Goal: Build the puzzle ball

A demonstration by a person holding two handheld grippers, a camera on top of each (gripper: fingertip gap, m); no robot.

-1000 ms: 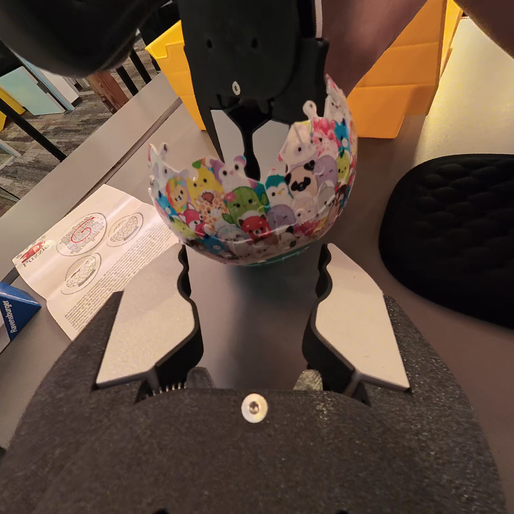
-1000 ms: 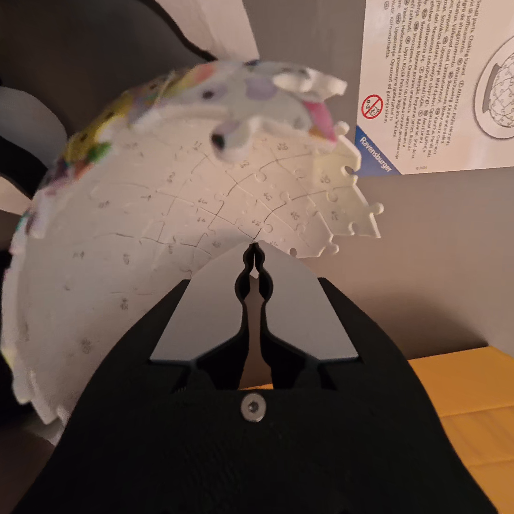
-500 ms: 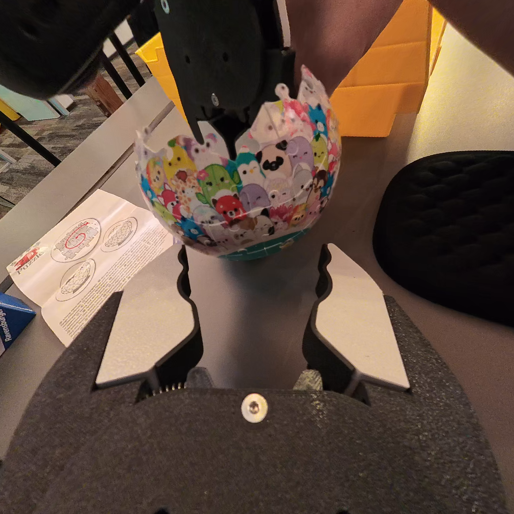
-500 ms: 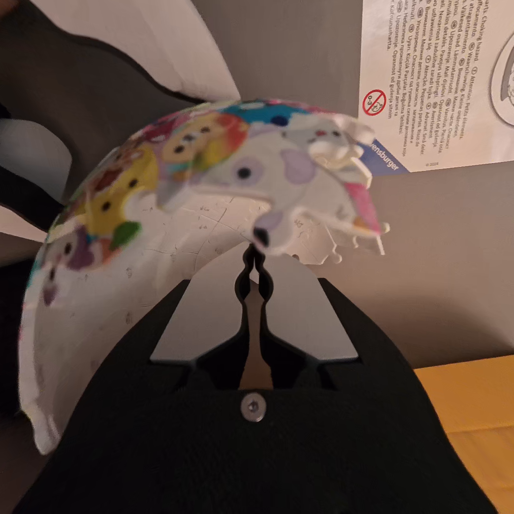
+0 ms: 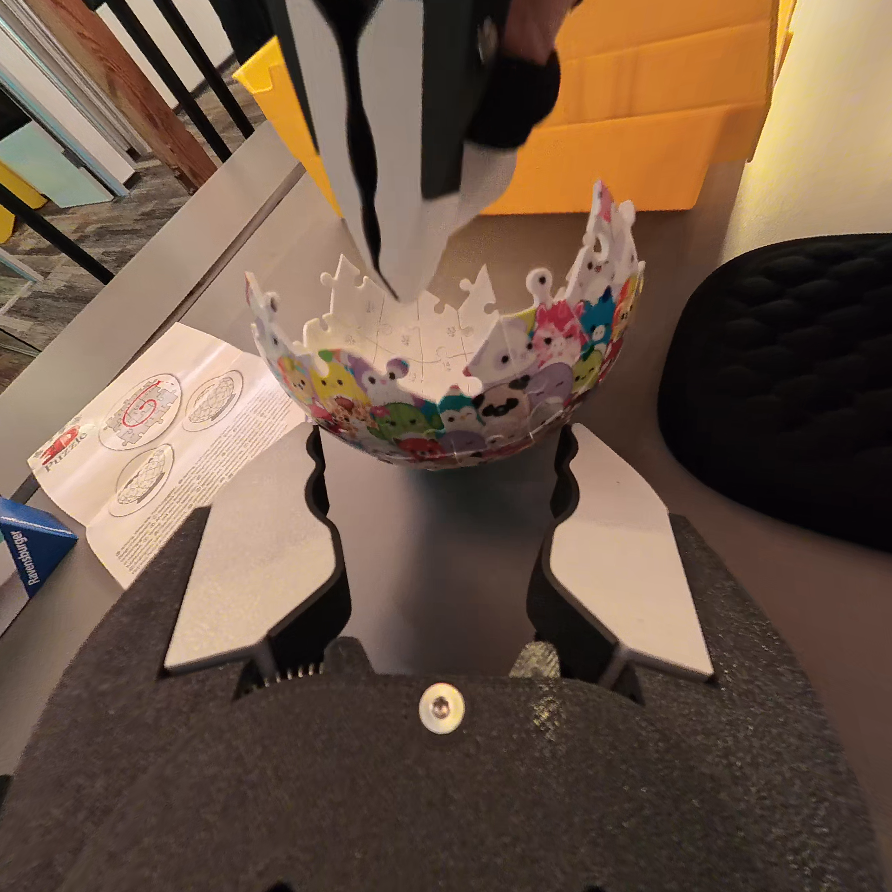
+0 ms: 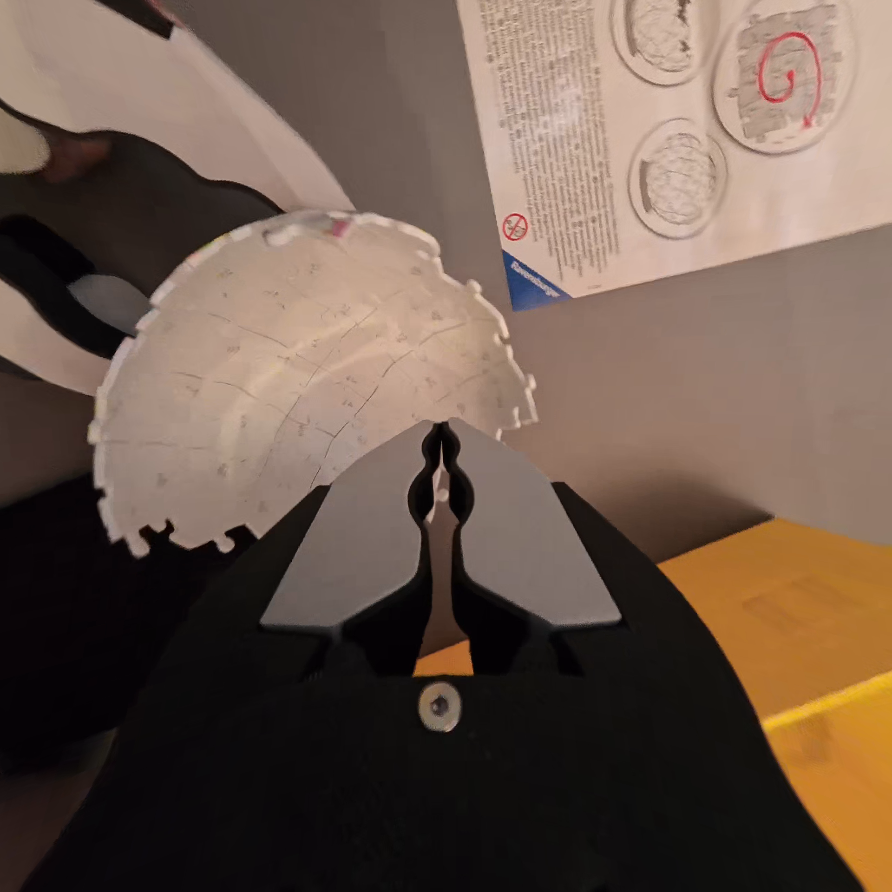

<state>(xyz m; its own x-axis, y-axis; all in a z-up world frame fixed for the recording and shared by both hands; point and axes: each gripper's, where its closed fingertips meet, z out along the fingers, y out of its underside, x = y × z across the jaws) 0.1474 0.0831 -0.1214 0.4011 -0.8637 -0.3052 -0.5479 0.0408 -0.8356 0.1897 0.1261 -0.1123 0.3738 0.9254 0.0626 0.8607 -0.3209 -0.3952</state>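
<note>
The puzzle ball (image 5: 449, 386) is a half-built shell with colourful cartoon animals outside and a white numbered inside. It hangs tilted just above the grey table, its opening facing up. My right gripper (image 5: 391, 289) comes down from above, shut on the far rim. In the right wrist view the white inside (image 6: 289, 386) fills the left centre and my right gripper (image 6: 440, 427) pinches its edge. My left gripper (image 5: 441, 444) is open and empty, its fingertips on either side of the shell's lower near part, not gripping it. It also shows in the right wrist view (image 6: 77, 299) behind the shell.
A white instruction sheet (image 5: 159, 444) lies left of the ball, also seen in the right wrist view (image 6: 675, 145). A blue box (image 5: 29, 545) is at the left edge. A black cushion (image 5: 782, 386) lies to the right. Yellow bins (image 5: 627, 120) stand behind. About 7 cm separates my left fingertips from my right.
My right gripper has swung the shell so that its opening now faces up and toward the left camera. The shell has come closer to my open left fingertips. The left gripper stays open.
</note>
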